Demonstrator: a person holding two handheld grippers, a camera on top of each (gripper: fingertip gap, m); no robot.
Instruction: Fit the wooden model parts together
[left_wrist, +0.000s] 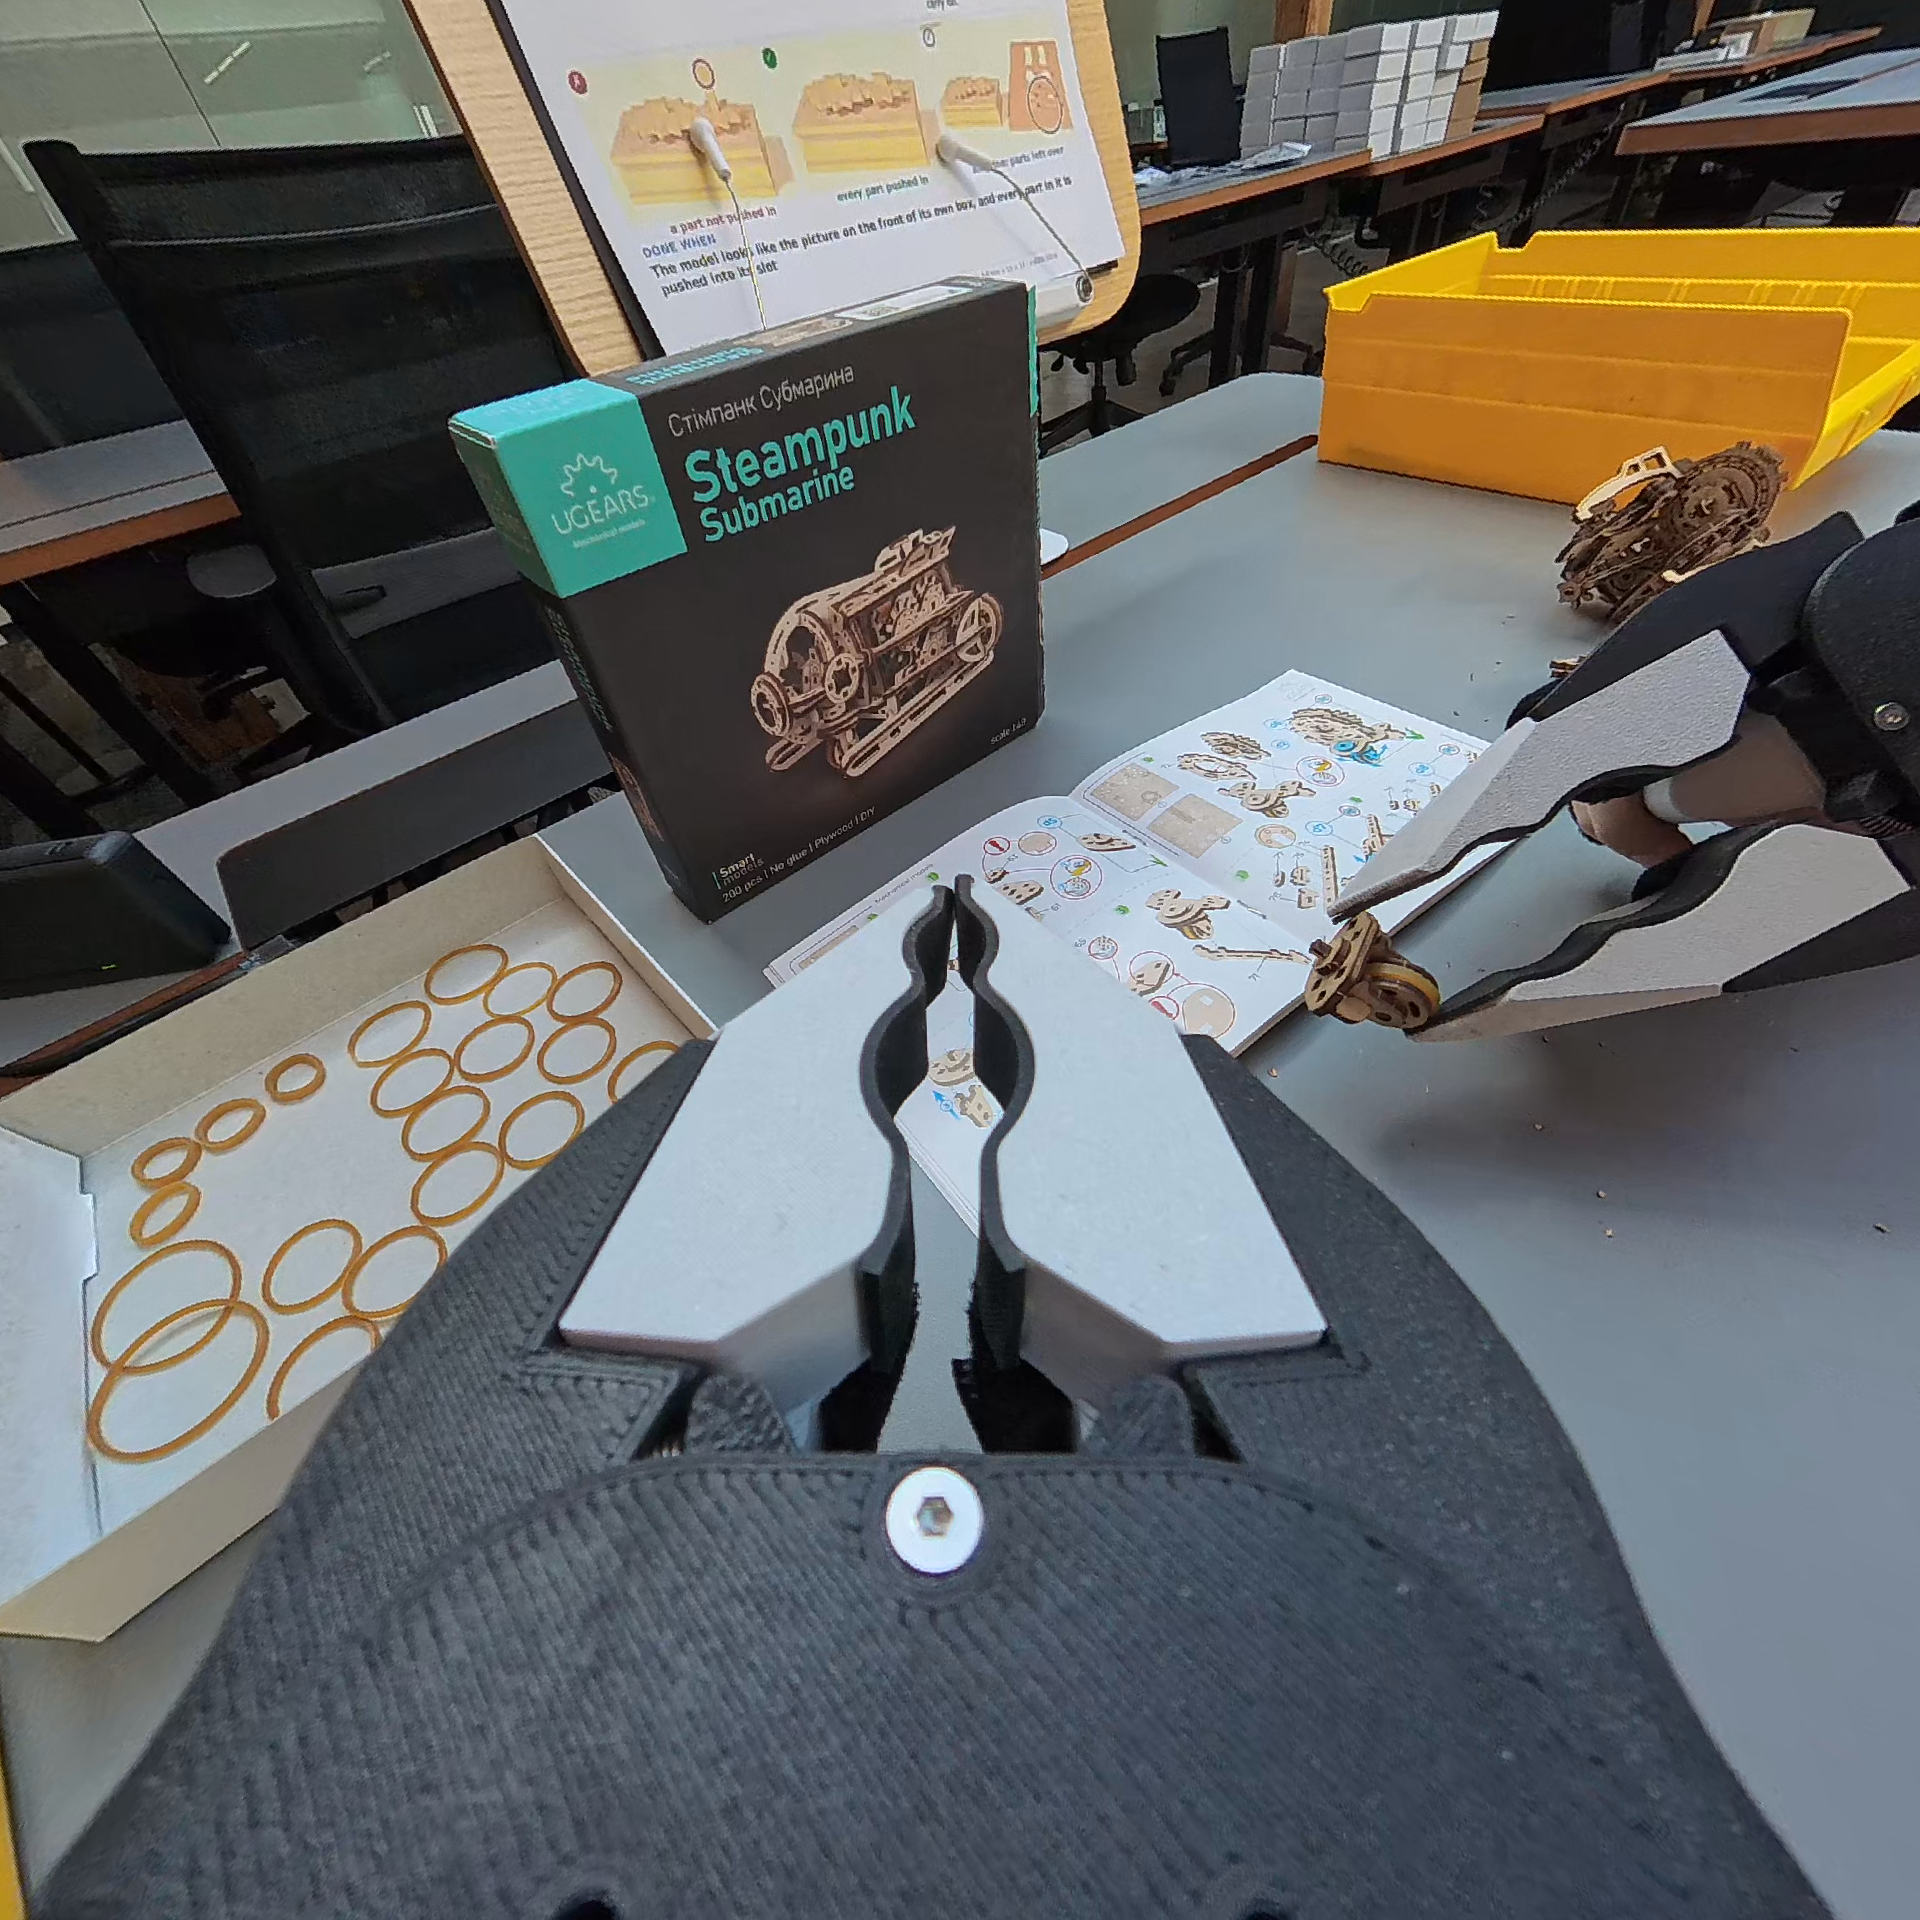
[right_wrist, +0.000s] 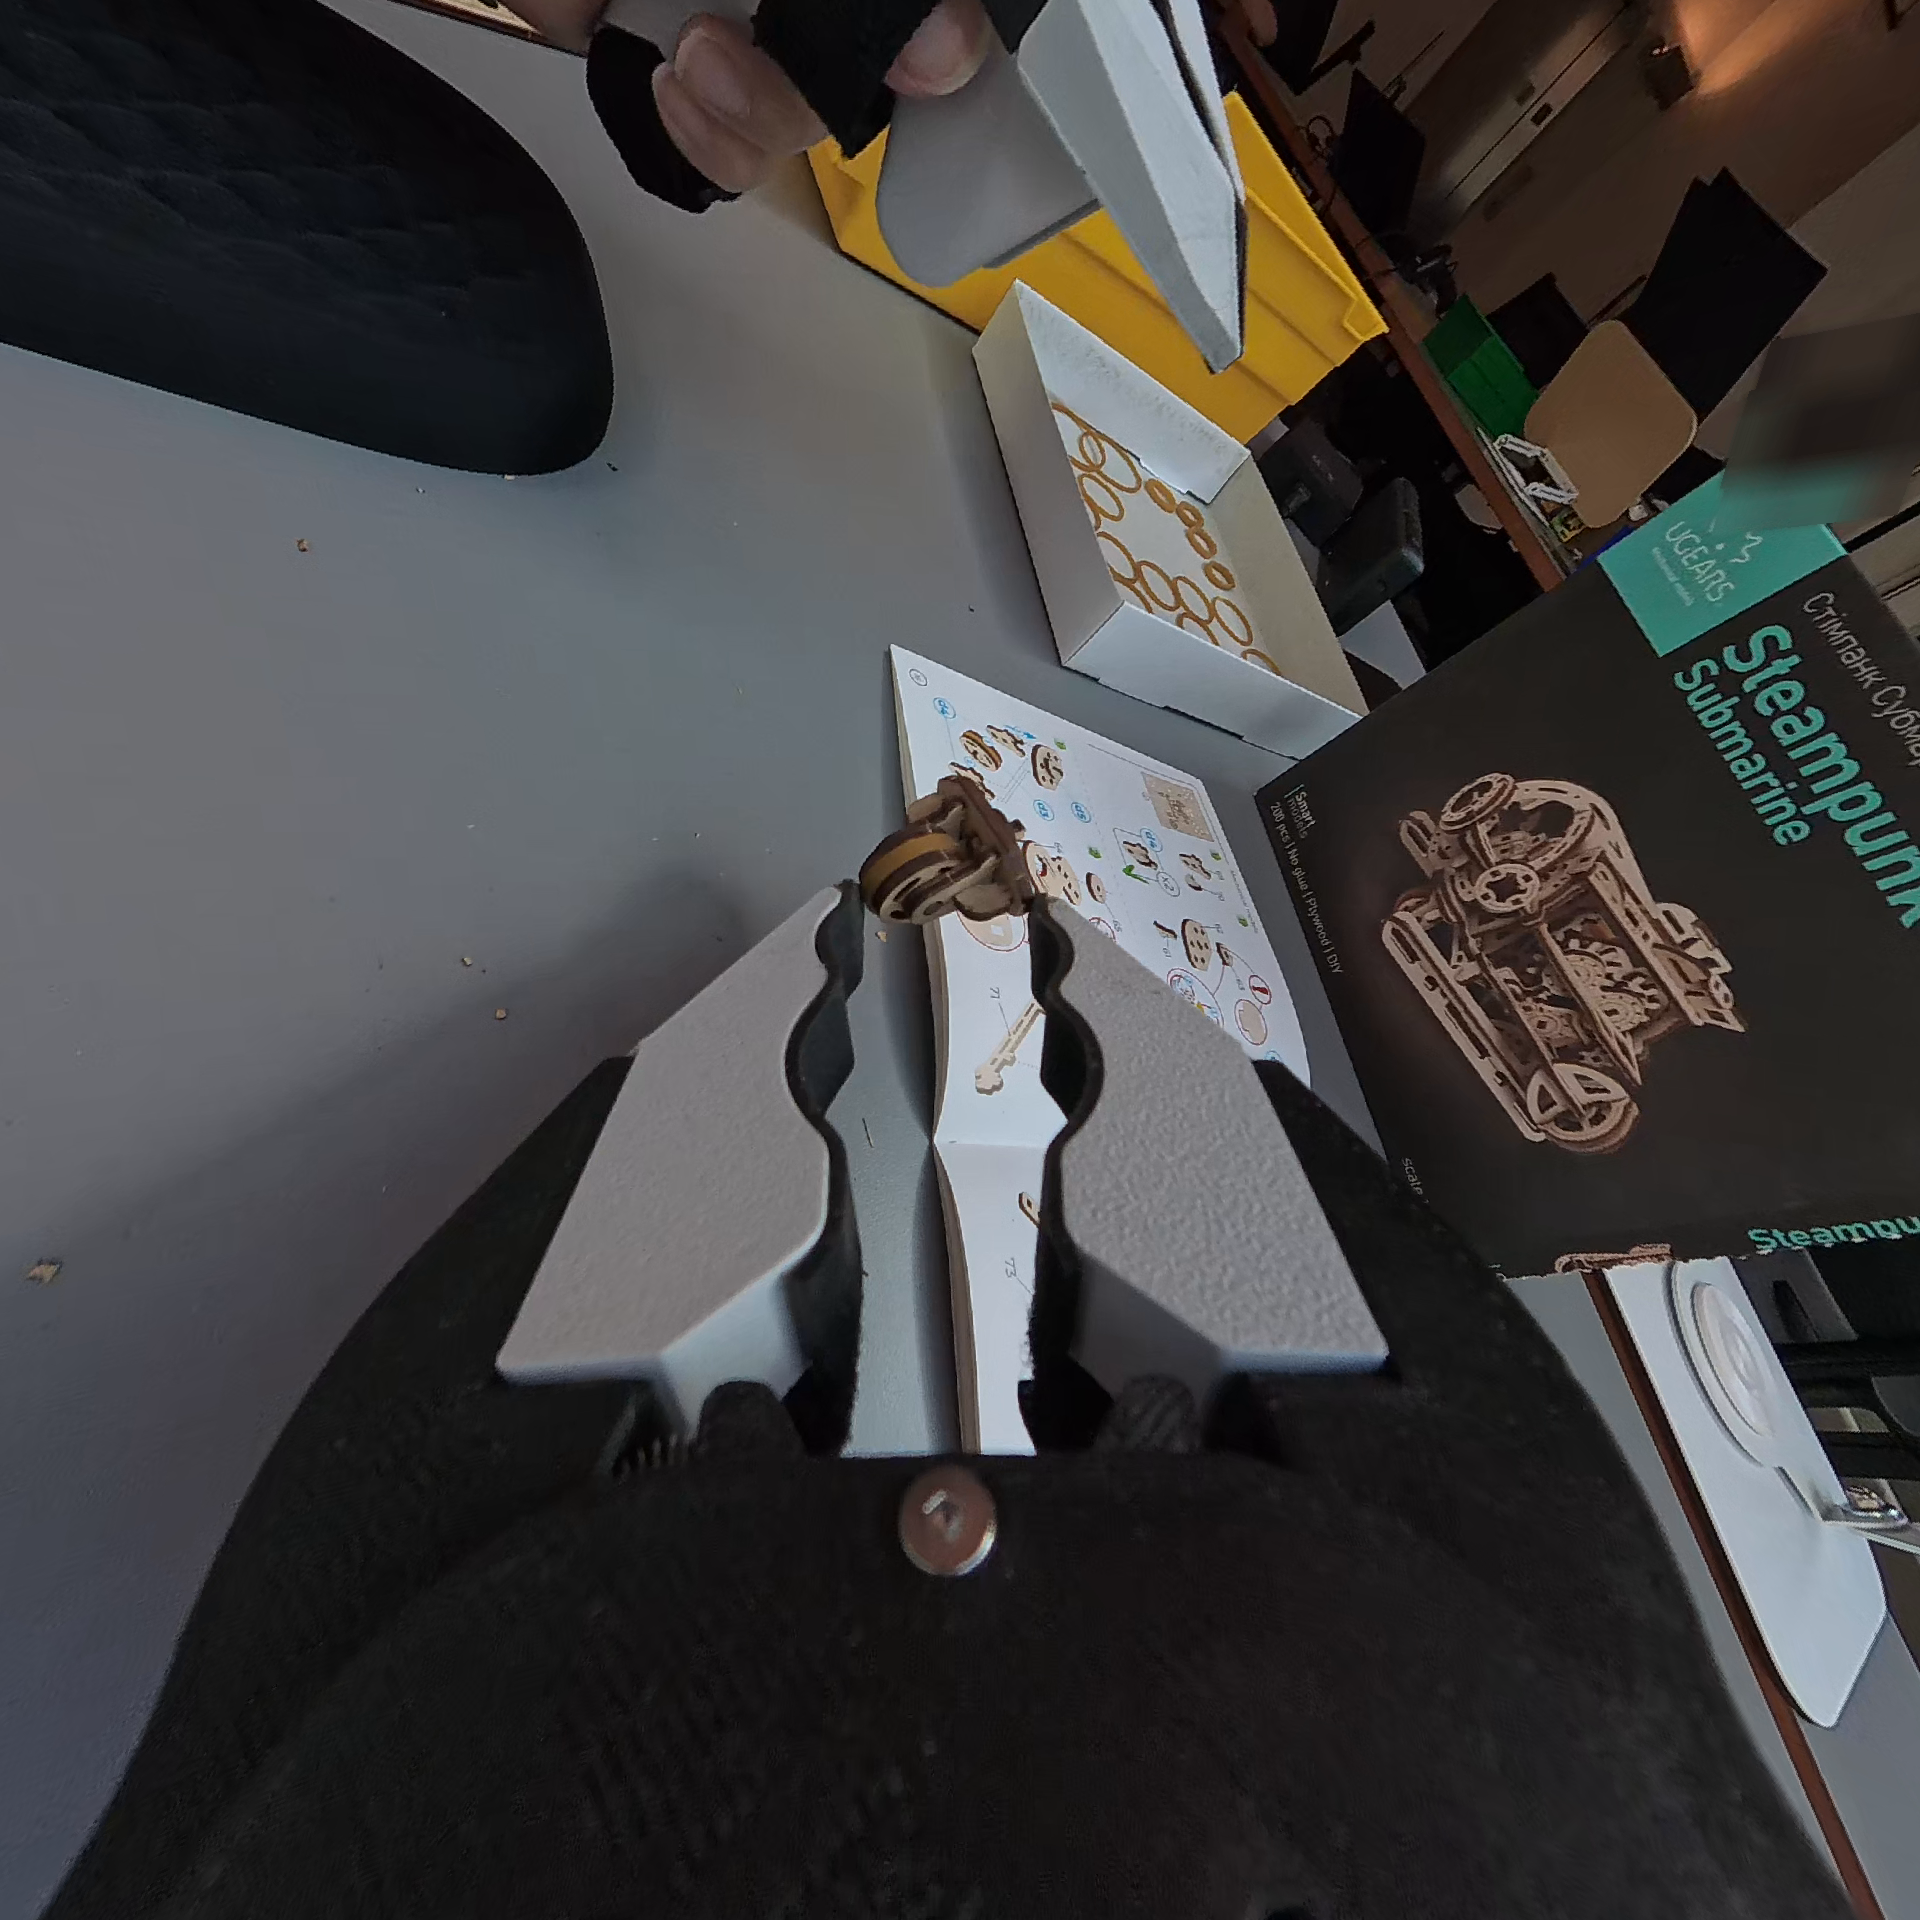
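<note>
Right claw (right_wrist: 945, 904) pinches a small wooden gear assembly (right_wrist: 940, 868) at its very tips, held above the open instruction booklet (right_wrist: 1101, 821); from the left wrist view the same assembly (left_wrist: 1369, 977) sits between the right claw's (left_wrist: 1382, 971) fingertips, just over the booklet's (left_wrist: 1174, 831) right page; jaws narrow, set only as wide as the part. Left claw (left_wrist: 961, 899) is nearly closed with nothing in it, tips almost touching, hanging over the booklet's near edge; in the right wrist view it (right_wrist: 1226, 343) shows at the top, a person's fingers (right_wrist: 717, 94) wrapped round its handle. Larger part-built wooden model (left_wrist: 1673, 530) rests on the grey worktop (left_wrist: 1558, 1195) well behind the right claw, just in front of a yellow bin (left_wrist: 1579, 364). Dark kit box (left_wrist: 790, 603) stands upright behind the booklet; shallow white tray (left_wrist: 62, 1247) of tan rubber bands (left_wrist: 457, 1101) lies to the left; an instruction board (left_wrist: 831, 156) leans behind the box. Wood crumbs (right_wrist: 483, 987) are scattered on the worktop.
</note>
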